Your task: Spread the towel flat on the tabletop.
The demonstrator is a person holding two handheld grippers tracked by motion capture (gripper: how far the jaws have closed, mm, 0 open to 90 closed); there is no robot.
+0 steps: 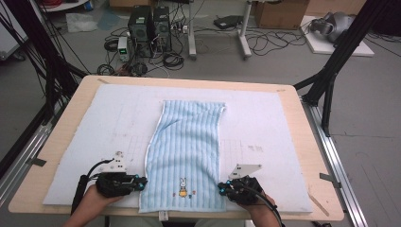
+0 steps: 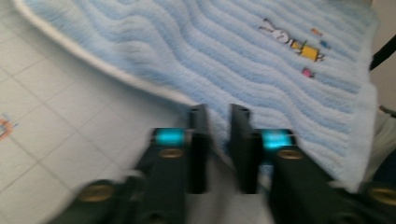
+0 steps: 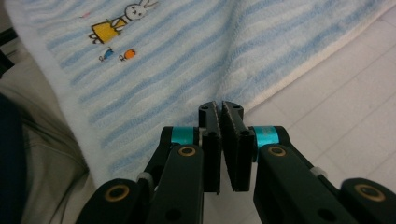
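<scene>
A pale blue terry towel (image 1: pixel 187 151) lies flat and lengthwise on a light blue foam mat (image 1: pixel 94 137) that covers a pale wooden table (image 1: pixel 61 137). The towel is a long rectangle with soft ribbed stripes running along its length, a white edge binding, and a small embroidered rabbit (image 1: pixel 182 186) in a yellow dress near the end closest to the person. Its left long edge bows slightly inward, and its near end reaches the front edge of the table.

The left tongs (image 1: pixel 142 182) sit at the towel's near left edge. In the left gripper view, the left tongs (image 2: pixel 219 114) stand a little apart, with a narrow gap between the flat black pads just at the white binding; the view is blurred, and no cloth is pressed between them.

The right tongs (image 1: pixel 220 188) sit at the towel's near right edge. In the right gripper view, the right tongs (image 3: pixel 220 108) are pressed together tip to tip, right at the fluffy hem; whether a fold of cloth is caught between them I cannot tell.

The mat's surface is matte with faint grid lines.
</scene>
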